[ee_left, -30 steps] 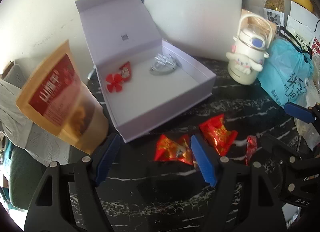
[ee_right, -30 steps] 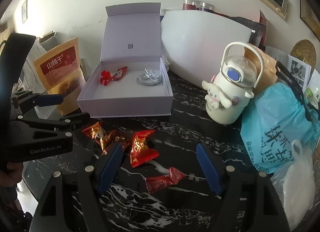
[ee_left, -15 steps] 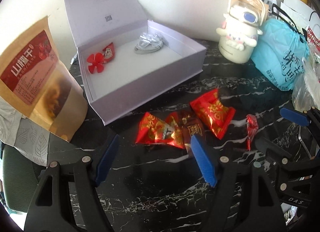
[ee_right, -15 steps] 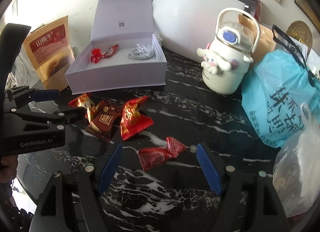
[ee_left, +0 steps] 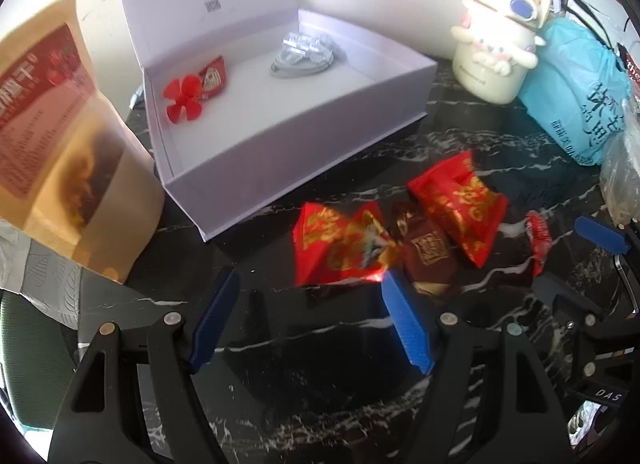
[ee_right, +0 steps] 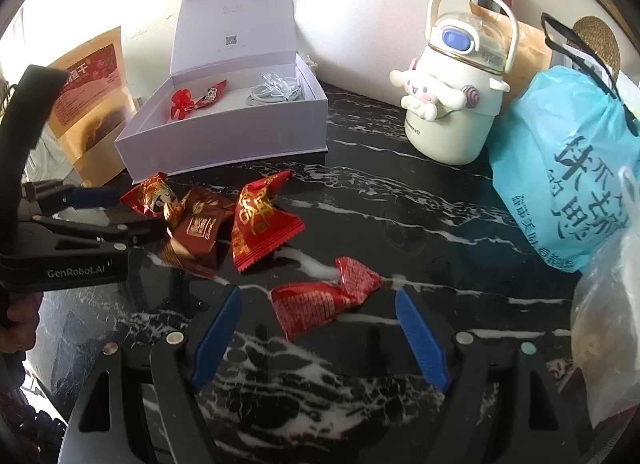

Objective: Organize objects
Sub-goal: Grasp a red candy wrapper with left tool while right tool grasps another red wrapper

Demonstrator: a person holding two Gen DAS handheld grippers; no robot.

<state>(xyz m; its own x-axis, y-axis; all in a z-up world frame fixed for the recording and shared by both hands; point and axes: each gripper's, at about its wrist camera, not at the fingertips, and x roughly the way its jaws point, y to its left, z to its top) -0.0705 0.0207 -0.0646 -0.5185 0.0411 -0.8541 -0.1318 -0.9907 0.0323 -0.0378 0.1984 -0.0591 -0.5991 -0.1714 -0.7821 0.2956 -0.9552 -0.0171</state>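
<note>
Several red candy packets lie on the black marble table (ee_left: 360, 384). In the left wrist view my left gripper (ee_left: 310, 306) is open, just short of a red-and-gold packet (ee_left: 336, 244) and a dark brown one (ee_left: 428, 250); a bigger red packet (ee_left: 460, 204) lies behind. In the right wrist view my right gripper (ee_right: 316, 334) is open, with a small red packet (ee_right: 320, 298) lying between its fingertips. The open lilac box (ee_right: 224, 144) behind holds a red flower clip (ee_right: 180, 102) and a coiled cable (ee_right: 276, 90). The left gripper (ee_right: 104, 212) shows at the left, at the candy pile.
A cream character bottle (ee_right: 456, 104) and a blue plastic bag (ee_right: 568, 168) stand at the right, with a clear bag (ee_right: 608, 324) nearer. An orange snack pouch (ee_left: 60, 136) leans left of the box. A white board (ee_right: 360, 24) stands behind. A hand (ee_right: 16, 320) shows at the left edge.
Both grippers have come lower and closer to the candies, which now look larger. The small red packet now sits between the right fingertips. Both stay open.
</note>
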